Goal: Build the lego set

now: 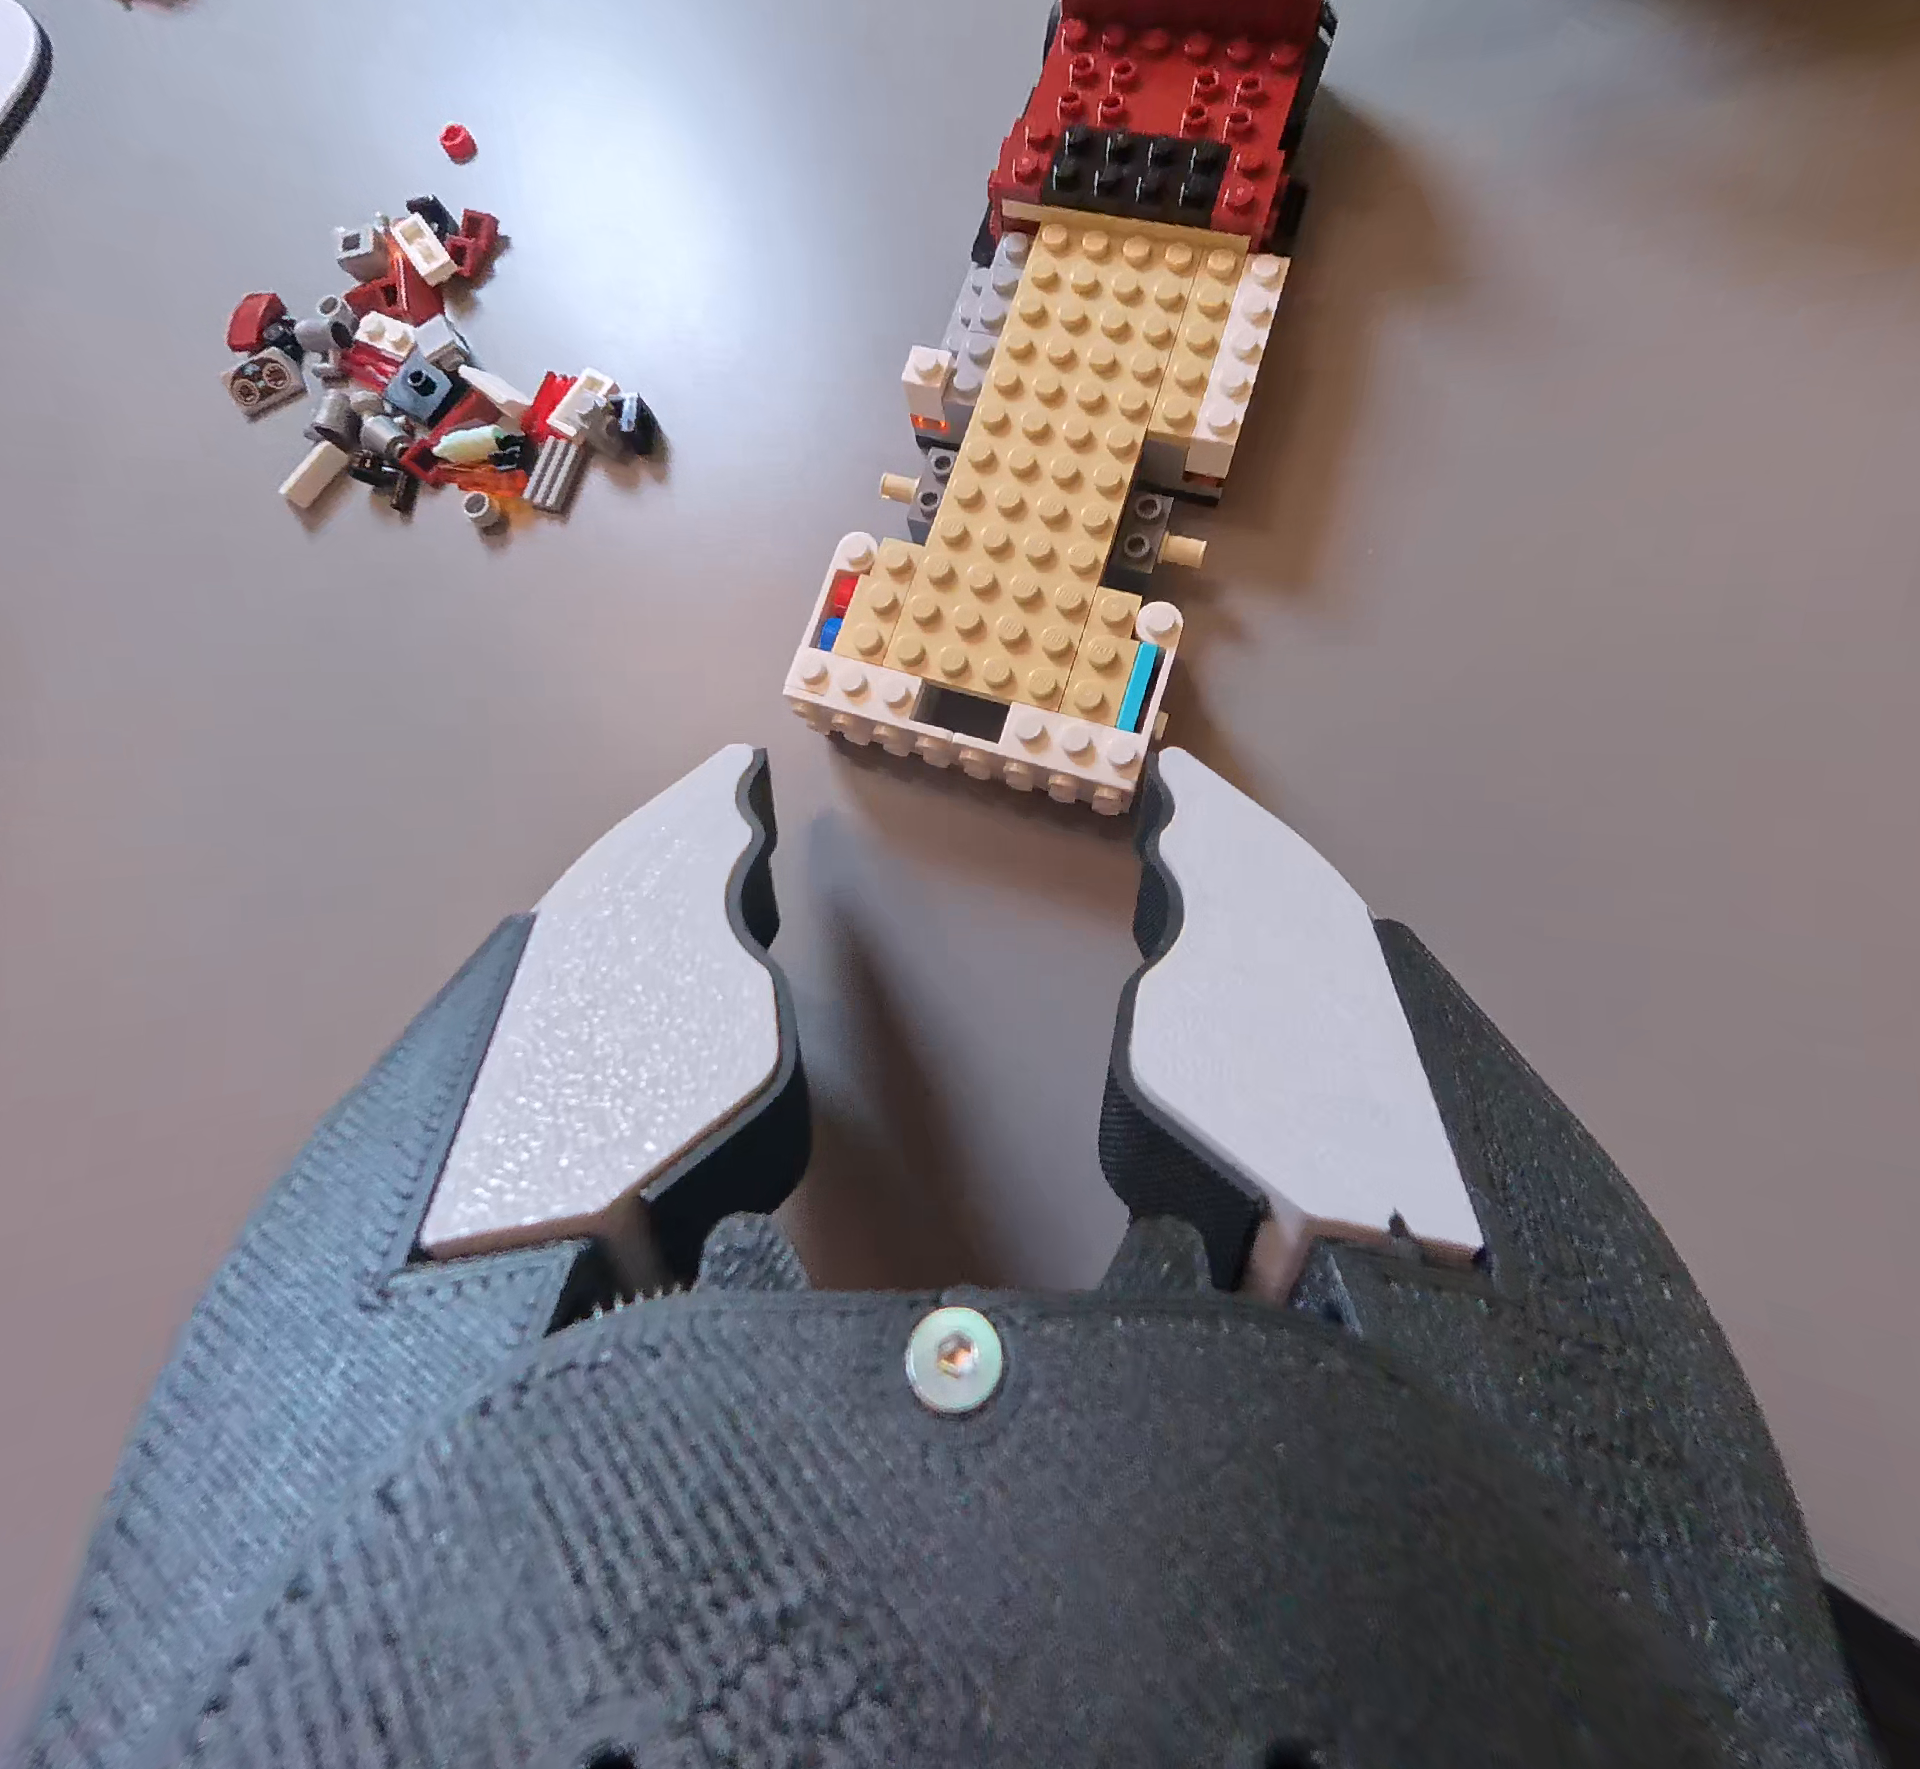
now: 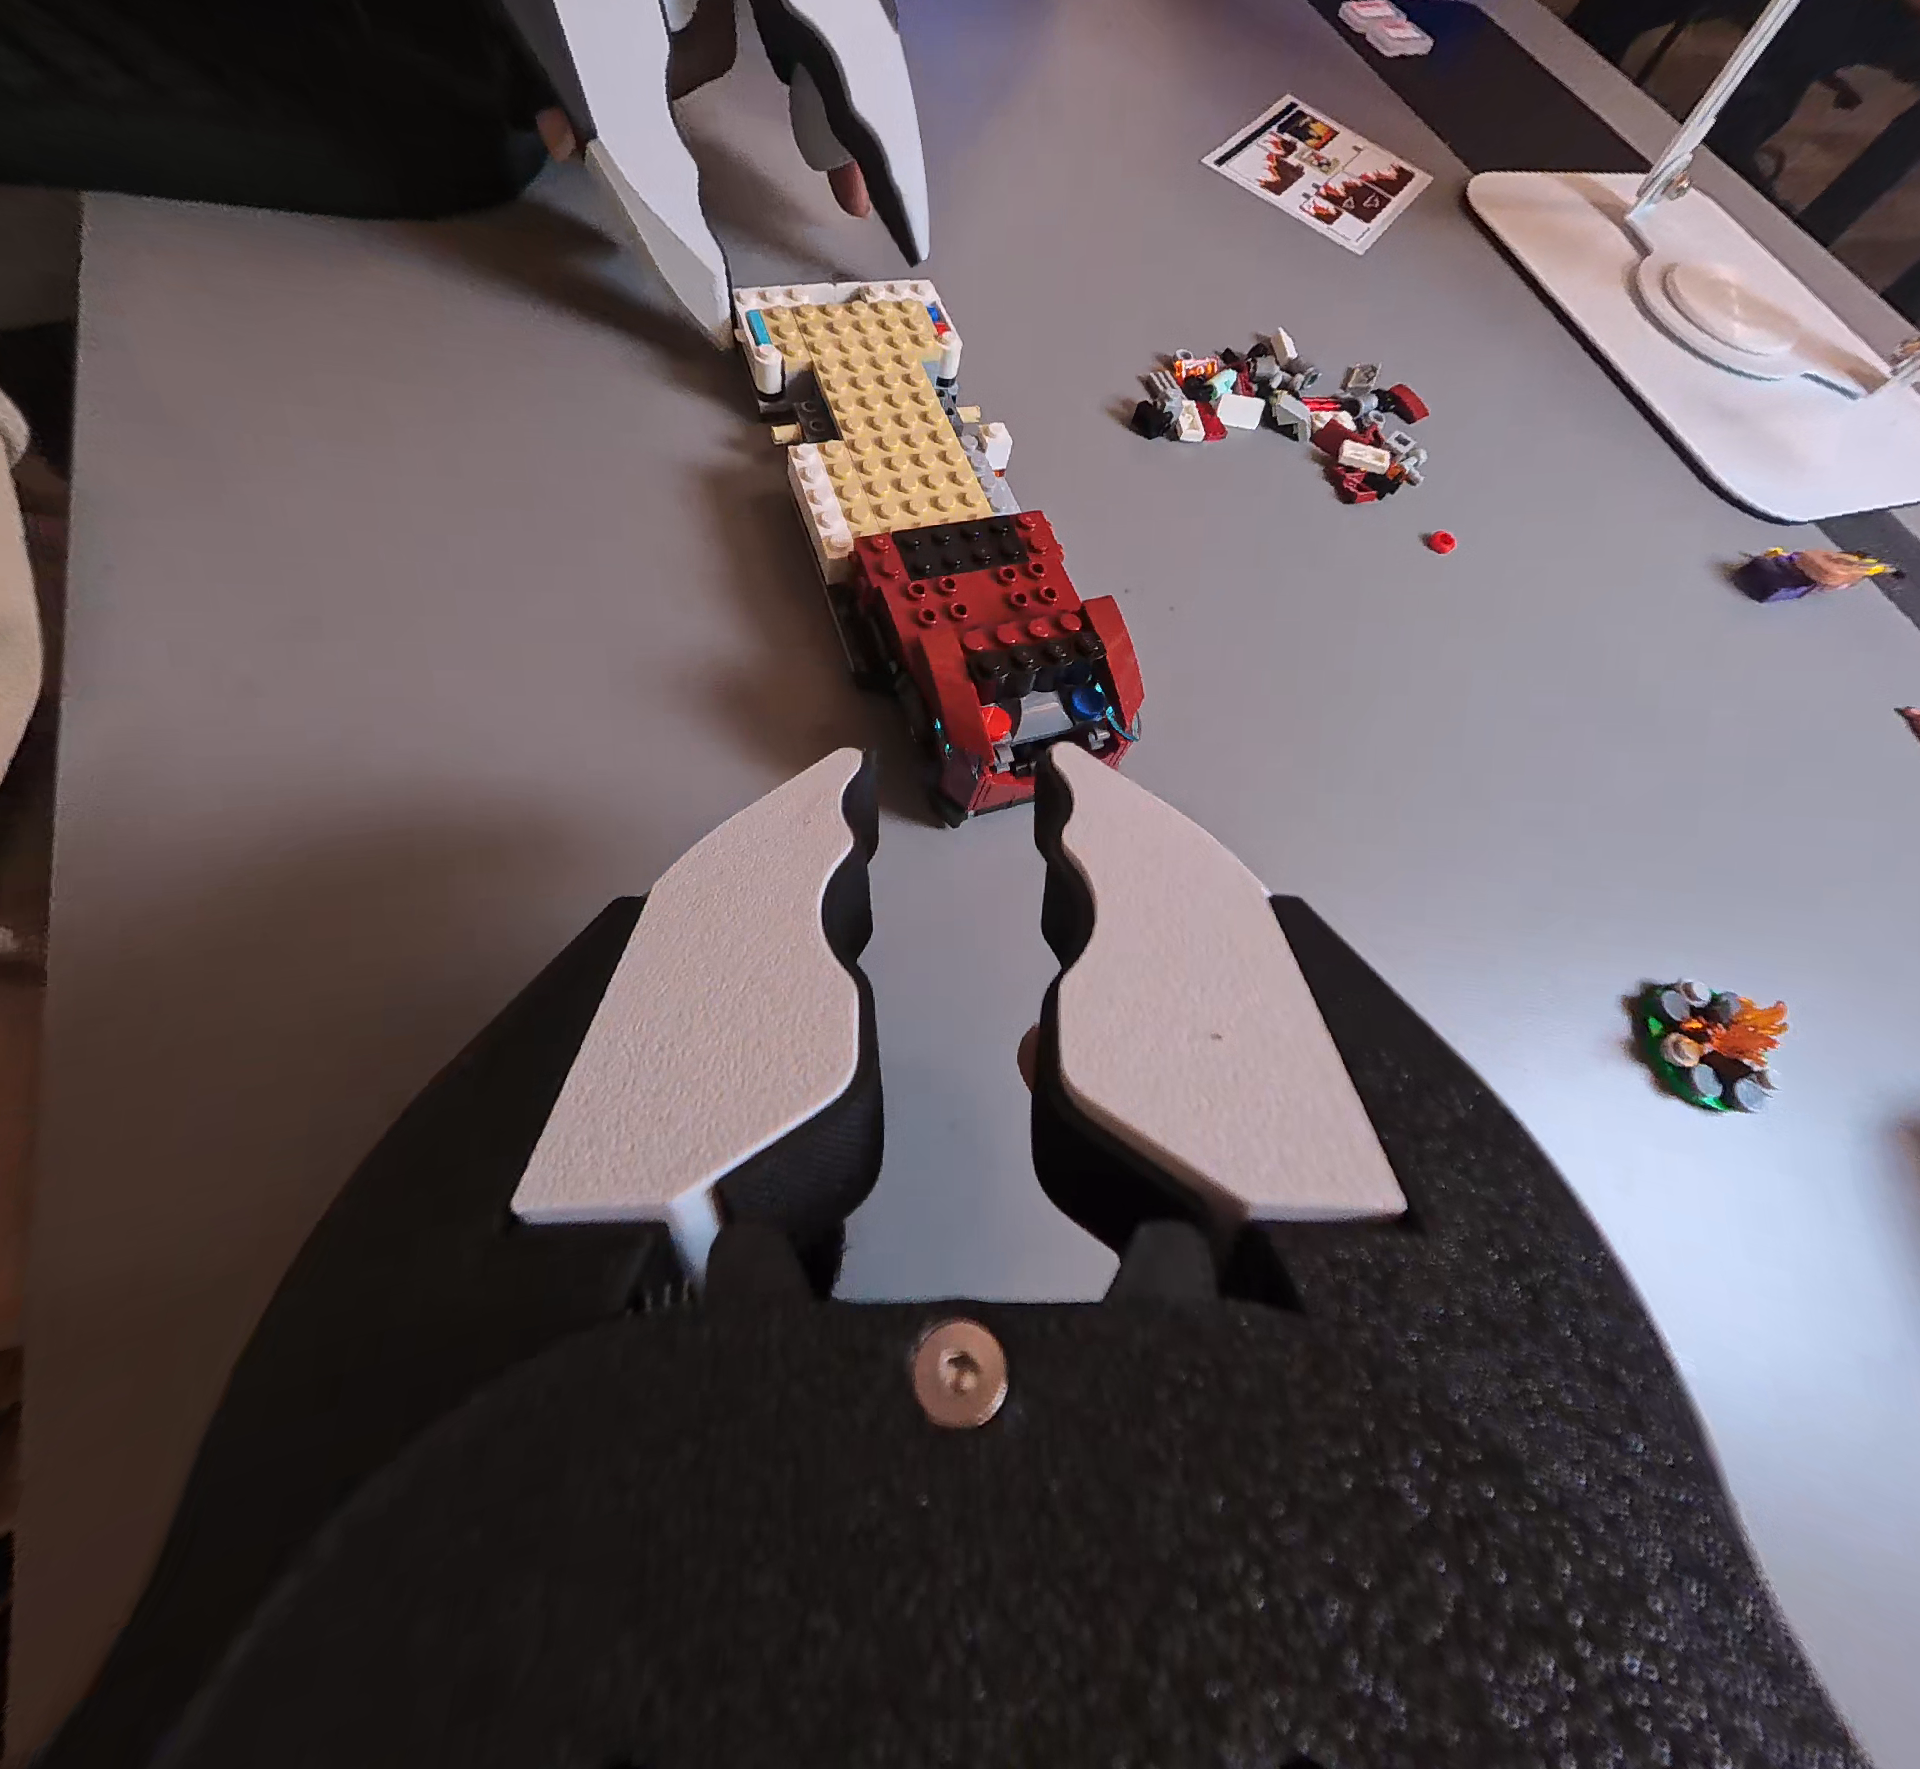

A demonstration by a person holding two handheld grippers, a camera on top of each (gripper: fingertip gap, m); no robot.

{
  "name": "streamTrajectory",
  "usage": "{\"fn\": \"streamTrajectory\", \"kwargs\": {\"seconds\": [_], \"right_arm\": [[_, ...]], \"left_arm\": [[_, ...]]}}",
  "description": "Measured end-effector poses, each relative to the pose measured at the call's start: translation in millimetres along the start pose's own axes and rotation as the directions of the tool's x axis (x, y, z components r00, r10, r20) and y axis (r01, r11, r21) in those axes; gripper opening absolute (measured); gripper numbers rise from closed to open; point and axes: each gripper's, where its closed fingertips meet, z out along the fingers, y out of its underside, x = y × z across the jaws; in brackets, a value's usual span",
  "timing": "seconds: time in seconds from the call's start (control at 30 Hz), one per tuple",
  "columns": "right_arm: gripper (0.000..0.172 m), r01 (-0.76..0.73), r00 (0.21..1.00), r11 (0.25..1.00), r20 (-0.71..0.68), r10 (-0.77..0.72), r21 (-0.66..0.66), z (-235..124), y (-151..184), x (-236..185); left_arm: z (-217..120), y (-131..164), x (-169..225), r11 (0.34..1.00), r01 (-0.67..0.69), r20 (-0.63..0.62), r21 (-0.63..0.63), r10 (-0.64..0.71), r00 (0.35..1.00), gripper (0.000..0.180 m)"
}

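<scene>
On a grey tabletop (image 2: 416, 576), the left gripper (image 1: 961, 763) is spread empty at the white rear of a brick-built truck (image 1: 1070, 472), the right gripper (image 2: 956, 763) parted empty at its red cab, loose bricks (image 1: 426, 369) lying apart.

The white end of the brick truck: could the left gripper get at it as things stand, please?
Probably yes. The left gripper stands open just short of the white end of the brick truck, with only bare table between; the loose bricks lie off to the side.
</scene>
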Motion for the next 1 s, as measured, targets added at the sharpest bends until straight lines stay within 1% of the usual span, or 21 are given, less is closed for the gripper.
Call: {"fn": "streamTrajectory", "kwargs": {"seconds": [0.1, 0.23, 0.3, 0.4, 0.53, 0.67, 0.8, 1.0], "right_arm": [[0.029, 0.017, 1.000, 1.000, -0.023, -0.016, 0.015, 1, -2, 2], [0.031, 0.034, 0.998, 0.999, -0.047, -0.033, 0.023, 0, -2, 4], [0.033, 0.038, 0.998, 0.999, -0.056, -0.036, 0.038, -1, -4, 4], [0.040, 0.035, 0.996, 0.997, -0.083, -0.029, 0.074, -6, -8, 7], [0.052, 0.002, 0.988, 0.991, -0.152, 0.019, 0.132, -12, -14, 19], [0.053, -0.016, 0.975, 0.980, -0.213, 0.060, 0.199, -18, -21, 30], [0.052, -0.014, 0.965, 0.973, -0.250, 0.073, 0.229, -21, -24, 37], [0.049, -0.013, 0.945, 0.956, -0.308, 0.107, 0.292, -25, -29, 49]], "left_arm": [[2, -8, 3, 0.999, 0.011, 0.005, 0.036, -0.012, 1.000, 0.072], [11, -10, 3, 1.000, -0.009, 0.027, 0.027, 0.009, 1.000, 0.080], [14, -8, 2, 1.000, -0.013, 0.036, 0.022, 0.013, 0.999, 0.080], [16, -10, 3, 0.999, -0.016, 0.032, 0.048, 0.014, 0.999, 0.074], [15, -10, 3, 0.999, -0.014, 0.042, 0.036, 0.013, 0.999, 0.074], [13, -5, -8, 0.999, 0.025, 0.083, 0.028, -0.027, 0.996, 0.073], [8, 1, -19, 0.998, 0.060, 0.122, 0.036, -0.064, 0.990, 0.073], [8, -1, -25, 0.994, 0.077, 0.122, 0.075, -0.086, 0.989, 0.073]]}}
